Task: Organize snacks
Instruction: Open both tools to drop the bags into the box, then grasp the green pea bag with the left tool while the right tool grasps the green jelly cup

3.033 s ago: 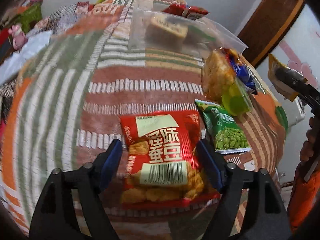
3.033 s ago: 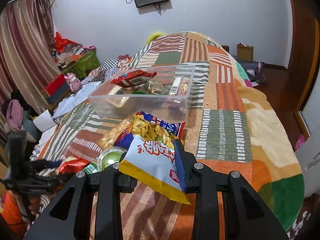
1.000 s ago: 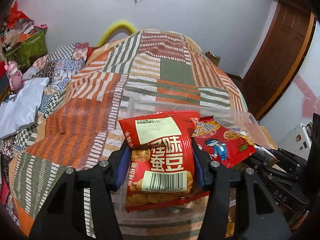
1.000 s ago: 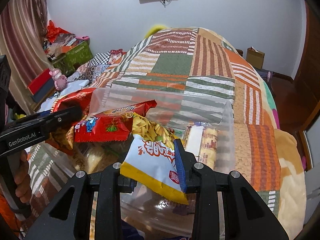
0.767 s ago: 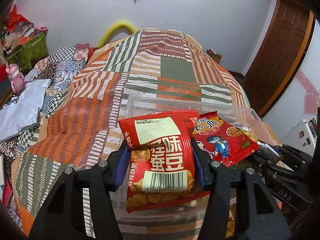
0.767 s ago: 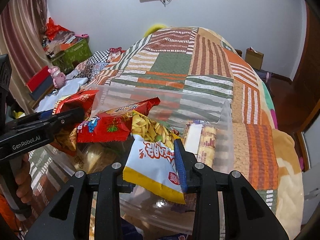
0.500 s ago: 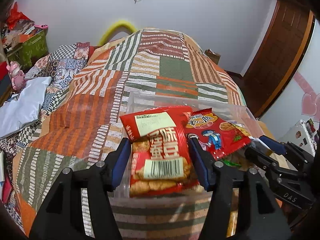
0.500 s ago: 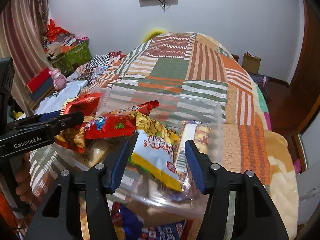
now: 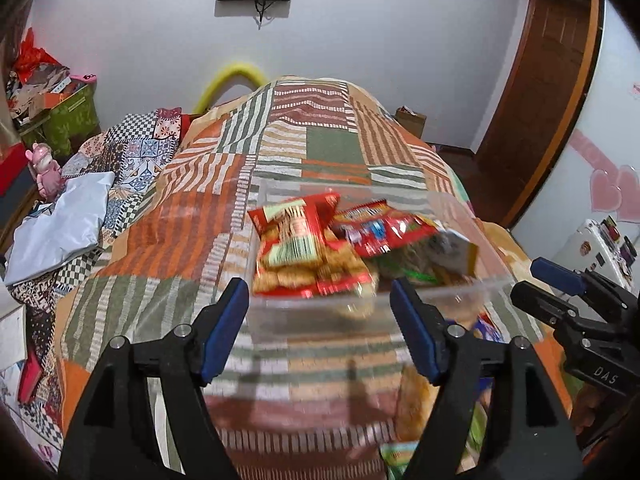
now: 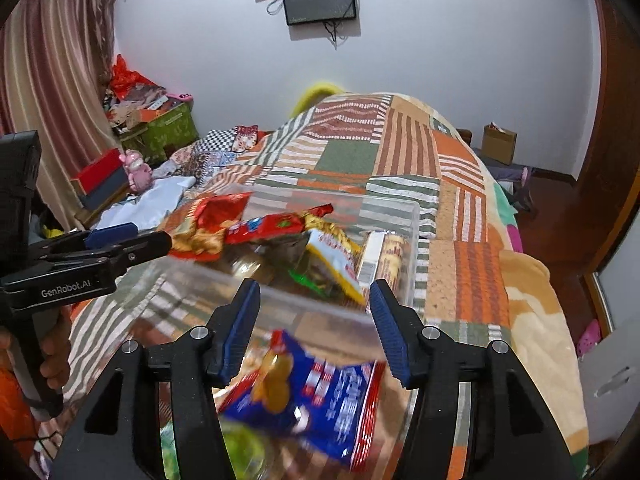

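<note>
A clear plastic box (image 9: pixel 440 292) stands on the patchwork bed. Inside it lies the red snack bag (image 9: pixel 296 240) beside another red bag (image 9: pixel 384 228). My left gripper (image 9: pixel 320 320) hovers just short of the box's near wall, its jaws opening with nothing between them. In the right wrist view the white-and-yellow chip bag (image 10: pixel 332 256) rests in the box (image 10: pixel 412 216). My right gripper (image 10: pixel 314 328) is open and empty, above a blue snack bag (image 10: pixel 320 400) lying on the bed in front of the box.
A green jelly cup (image 10: pixel 240 452) and other packets lie on the bedspread (image 9: pixel 160 240) near the front edge. Clutter and boxes (image 10: pixel 160 128) fill the floor on the left. A wooden door (image 9: pixel 540 80) is on the right.
Both grippers let go of their bags, which now lie in the box. Both jaws widened and both hands drew back and up from the box.
</note>
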Motion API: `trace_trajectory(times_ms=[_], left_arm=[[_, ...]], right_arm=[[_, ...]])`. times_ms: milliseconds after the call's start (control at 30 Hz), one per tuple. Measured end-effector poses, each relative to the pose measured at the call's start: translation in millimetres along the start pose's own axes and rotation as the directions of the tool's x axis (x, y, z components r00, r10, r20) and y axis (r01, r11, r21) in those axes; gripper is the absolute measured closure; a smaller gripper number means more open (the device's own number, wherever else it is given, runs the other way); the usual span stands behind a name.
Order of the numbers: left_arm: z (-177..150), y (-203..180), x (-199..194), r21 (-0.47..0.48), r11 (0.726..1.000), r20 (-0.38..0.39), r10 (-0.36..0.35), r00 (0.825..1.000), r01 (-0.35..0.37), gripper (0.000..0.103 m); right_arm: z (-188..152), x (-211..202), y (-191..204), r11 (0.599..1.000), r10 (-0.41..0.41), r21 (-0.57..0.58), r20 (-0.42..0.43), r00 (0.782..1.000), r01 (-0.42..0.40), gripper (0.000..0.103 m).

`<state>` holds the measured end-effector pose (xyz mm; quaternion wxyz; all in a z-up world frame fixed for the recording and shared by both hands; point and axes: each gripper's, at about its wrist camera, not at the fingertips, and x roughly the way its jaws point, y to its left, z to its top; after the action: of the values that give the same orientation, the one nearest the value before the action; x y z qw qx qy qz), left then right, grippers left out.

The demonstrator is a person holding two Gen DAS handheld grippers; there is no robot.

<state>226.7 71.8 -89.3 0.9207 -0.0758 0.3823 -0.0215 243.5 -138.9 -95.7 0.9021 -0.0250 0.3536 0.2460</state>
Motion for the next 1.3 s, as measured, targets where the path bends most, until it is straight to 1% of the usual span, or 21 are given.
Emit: trace_trajectory(times_ms=[133, 267, 333, 433, 633, 767, 933, 1000, 1133, 1233, 1300], left_arm=[[-20.5, -9.8, -20.6, 0.032, 0.999, -0.002, -0.004, 1.000, 0.004, 0.026], [-42.4, -18.0, -37.6, 0.055, 0.998, -0.004, -0.015, 1.000, 0.015, 0.016], [-52.2, -21.2, -41.8, 0.062, 0.998, -0.014, -0.018, 1.000, 0.019, 0.016], [-70.0, -23.0, -43.9, 0.063, 0.998, -0.049, -0.024, 0.999, 0.027, 0.016], [-99.1, -21.5, -41.6, 0.062, 0.998, -0.100, -0.018, 0.995, 0.024, 0.016], [-110.2, -22.1, -38.3, 0.069, 0.997, -0.125, -0.018, 0.992, 0.026, 0.016], [-119.4, -27.0, -36.8, 0.073, 0.996, -0.140, -0.033, 0.990, 0.044, 0.016], [-122.7, -29.9, -35.6, 0.083, 0.996, -0.145, -0.029, 0.989, 0.041, 0.016], [-125.8, -31.0, -35.6, 0.085, 0.995, -0.147, -0.035, 0.989, 0.048, 0.016], [-127.7, -30.8, -33.2, 0.081, 0.995, -0.157, -0.039, 0.987, 0.052, 0.016], [-128.9, -31.8, -31.4, 0.082, 0.995, -0.165, -0.039, 0.985, 0.053, 0.016]], right_arm=[[-12.3, -14.9, 8.2, 1.000, 0.006, -0.014, 0.005, 1.000, -0.006, 0.050], [-30.7, -23.3, 14.0, 0.999, 0.032, -0.015, -0.016, 0.999, -0.032, 0.050], [-39.8, -22.9, 15.3, 0.998, 0.056, -0.007, -0.040, 0.998, -0.056, 0.049], [-53.4, -17.3, 17.1, 0.996, 0.090, 0.015, -0.079, 0.993, -0.089, 0.049], [-80.3, 1.6, 24.2, 0.990, 0.141, 0.044, -0.164, 0.976, -0.136, 0.049], [-83.6, 11.7, 27.1, 0.984, 0.176, 0.066, -0.185, 0.967, -0.167, 0.049], [-80.6, 17.3, 31.9, 0.985, 0.174, 0.057, -0.187, 0.967, -0.166, 0.046], [-80.8, 16.8, 32.2, 0.985, 0.172, 0.057, -0.190, 0.967, -0.164, 0.045], [-87.0, 16.0, 33.7, 0.988, 0.157, 0.039, -0.222, 0.962, -0.152, 0.041], [-89.2, 21.2, 30.2, 0.987, 0.160, 0.063, -0.226, 0.961, -0.149, 0.041], [-89.4, 27.3, 25.6, 0.983, 0.174, 0.092, -0.241, 0.955, -0.156, 0.041]])
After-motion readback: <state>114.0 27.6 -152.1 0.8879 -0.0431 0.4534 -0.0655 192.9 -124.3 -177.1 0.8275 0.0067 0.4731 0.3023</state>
